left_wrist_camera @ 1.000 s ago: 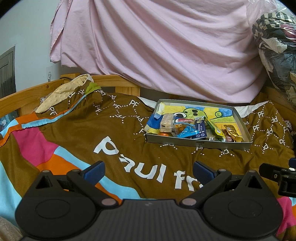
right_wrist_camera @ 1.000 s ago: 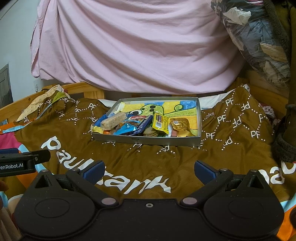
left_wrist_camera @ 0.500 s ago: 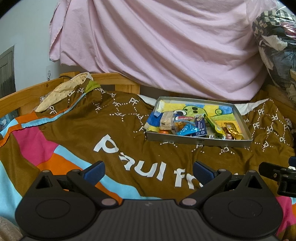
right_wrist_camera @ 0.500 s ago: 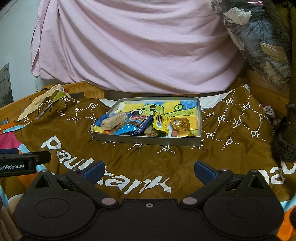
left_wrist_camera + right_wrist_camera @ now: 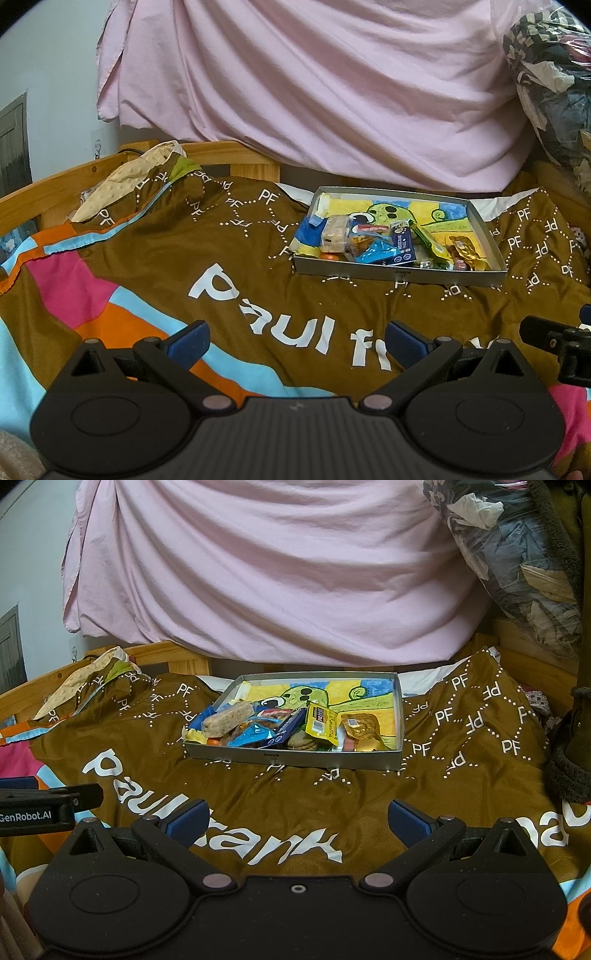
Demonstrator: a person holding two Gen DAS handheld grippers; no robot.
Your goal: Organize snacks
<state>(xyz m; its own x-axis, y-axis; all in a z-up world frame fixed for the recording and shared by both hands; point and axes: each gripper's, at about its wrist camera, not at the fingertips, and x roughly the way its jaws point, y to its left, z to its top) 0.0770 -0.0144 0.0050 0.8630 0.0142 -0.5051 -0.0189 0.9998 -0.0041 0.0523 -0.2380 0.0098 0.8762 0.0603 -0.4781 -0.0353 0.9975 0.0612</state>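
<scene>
1. Barely anything's moved in the last second; left gripper and right gripper still hover low over the brown blanket, jaws spread, empty.
2. Snacks sit jumbled at the near end of the grey tray, well ahead.
3. Risk: that soft bedding could let the tray tip or slide, and crinkly wrappers may slip.

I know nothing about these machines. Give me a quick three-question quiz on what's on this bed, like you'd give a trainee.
1. True or false: the snacks lie inside the grey tray.
2. What is each hand-held gripper, left and right, holding?
3. The tray rests on: A) bare wood, B) a brown blanket, C) a pink sheet.

Key: 1 true. 2 nothing; both are open and short of the tray. 3 B.
</scene>
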